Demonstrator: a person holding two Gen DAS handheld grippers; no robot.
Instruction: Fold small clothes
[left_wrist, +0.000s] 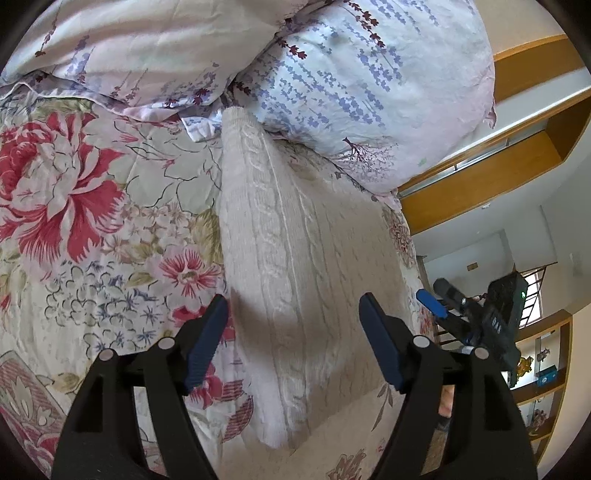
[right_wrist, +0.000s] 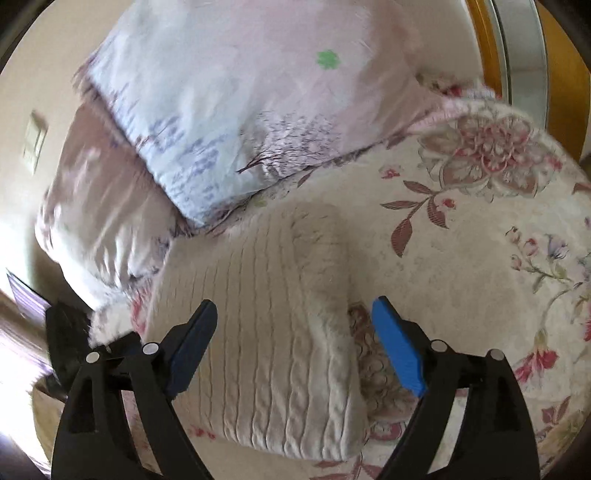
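A cream cable-knit sweater (left_wrist: 291, 258) lies folded into a long band on the flowered bed sheet (left_wrist: 92, 221). It also shows in the right wrist view (right_wrist: 266, 306). My left gripper (left_wrist: 295, 339) is open and empty, hovering above the near part of the sweater. My right gripper (right_wrist: 295, 347) is open and empty above the sweater's other side; it also shows at the right of the left wrist view (left_wrist: 436, 301). Neither gripper touches the cloth.
Two lavender-print pillows (left_wrist: 369, 85) lie at the sweater's far end, also seen in the right wrist view (right_wrist: 221, 110). A wooden wardrobe (left_wrist: 498, 177) and shelves (left_wrist: 546, 376) stand beyond the bed's right edge.
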